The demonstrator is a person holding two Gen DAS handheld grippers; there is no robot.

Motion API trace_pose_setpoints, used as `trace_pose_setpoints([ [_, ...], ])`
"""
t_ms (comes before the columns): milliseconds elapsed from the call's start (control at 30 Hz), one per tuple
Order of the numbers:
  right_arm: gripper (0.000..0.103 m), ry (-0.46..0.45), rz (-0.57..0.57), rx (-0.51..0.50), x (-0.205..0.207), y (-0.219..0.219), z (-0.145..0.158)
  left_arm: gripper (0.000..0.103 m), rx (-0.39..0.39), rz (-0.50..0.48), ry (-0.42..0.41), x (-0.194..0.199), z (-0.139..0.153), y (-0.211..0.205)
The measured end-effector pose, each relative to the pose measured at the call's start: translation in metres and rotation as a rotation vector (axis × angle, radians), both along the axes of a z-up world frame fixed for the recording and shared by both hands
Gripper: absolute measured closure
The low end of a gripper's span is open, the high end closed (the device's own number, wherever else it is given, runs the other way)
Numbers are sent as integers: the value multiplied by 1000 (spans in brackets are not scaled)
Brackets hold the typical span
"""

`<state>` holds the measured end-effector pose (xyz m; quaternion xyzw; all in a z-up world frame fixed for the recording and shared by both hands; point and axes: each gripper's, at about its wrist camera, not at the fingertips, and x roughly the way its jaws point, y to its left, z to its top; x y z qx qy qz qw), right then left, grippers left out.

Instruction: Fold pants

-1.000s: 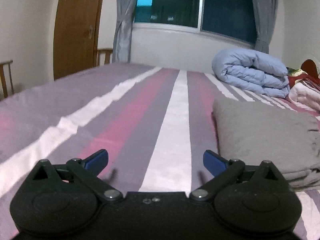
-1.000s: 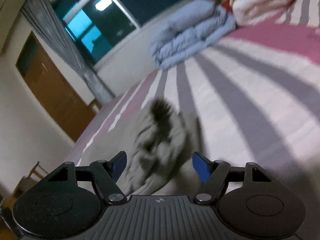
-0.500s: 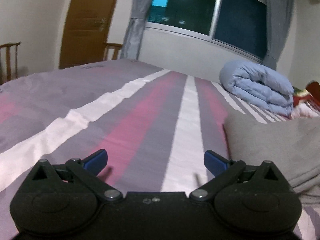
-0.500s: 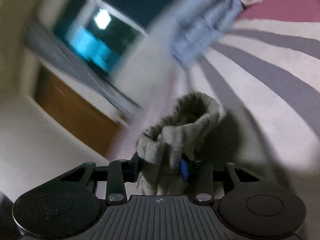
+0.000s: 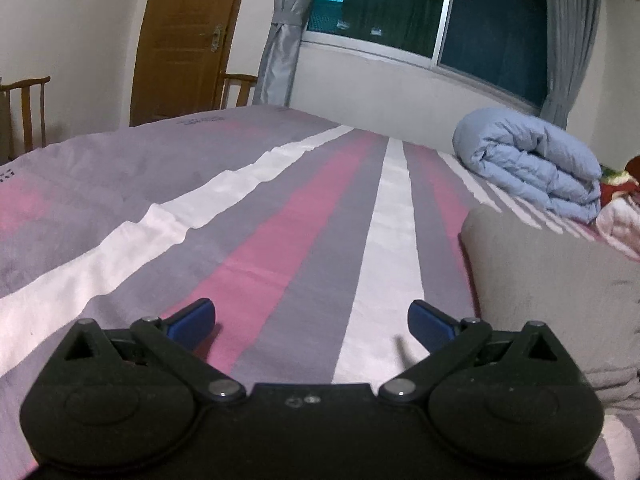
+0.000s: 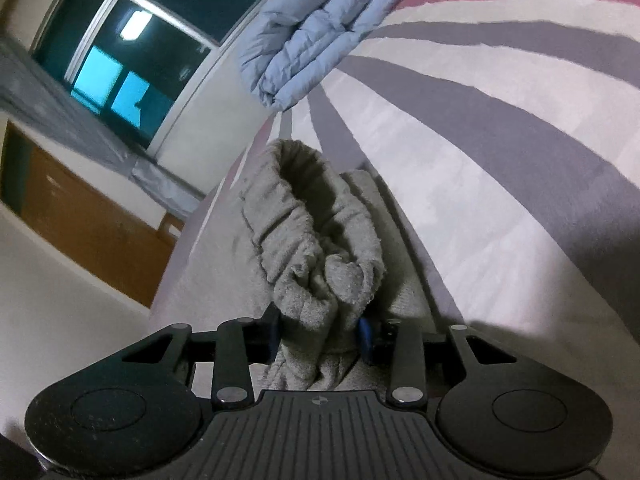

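Observation:
The grey pants (image 5: pixel 560 280) lie folded in a flat stack on the striped bed, to the right of my left gripper (image 5: pixel 311 320). That gripper hangs open over the bedspread with nothing between its blue pads. In the right wrist view, my right gripper (image 6: pixel 320 330) is shut on a bunched, ribbed end of the grey pants (image 6: pixel 316 236). The cloth rises from the jaws in a gathered loop and the rest of the garment lies beneath it.
A rolled light-blue duvet (image 5: pixel 528 164) sits at the far right of the bed (image 5: pixel 248 240), with pink and red bedding (image 5: pixel 620 208) beside it. Wooden chairs (image 5: pixel 28 108) and a door (image 5: pixel 180 36) stand beyond the bed's far left edge, under a curtained window (image 5: pixel 440 12).
My right gripper went from open around the pants to shut on their bunched end, and its view rolled. The left gripper's view shifted only slightly.

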<state>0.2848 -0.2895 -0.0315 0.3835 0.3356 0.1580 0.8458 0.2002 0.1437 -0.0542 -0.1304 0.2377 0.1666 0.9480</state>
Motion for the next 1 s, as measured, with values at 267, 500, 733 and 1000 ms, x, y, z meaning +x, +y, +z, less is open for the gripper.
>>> trace_pose_setpoints([
  [267, 51, -16, 44, -63, 9, 14, 1, 6, 33, -12, 32, 3, -3, -6],
  [500, 59, -55, 79, 5, 10, 31, 22, 6, 20, -18, 41, 4, -4, -6],
  [733, 59, 124, -24, 170, 10, -1, -25, 6, 5, -23, 43, 6, -5, -4],
  [1000, 60, 21, 21, 27, 7, 11, -14, 6, 18, -27, 34, 2, -3, -6],
])
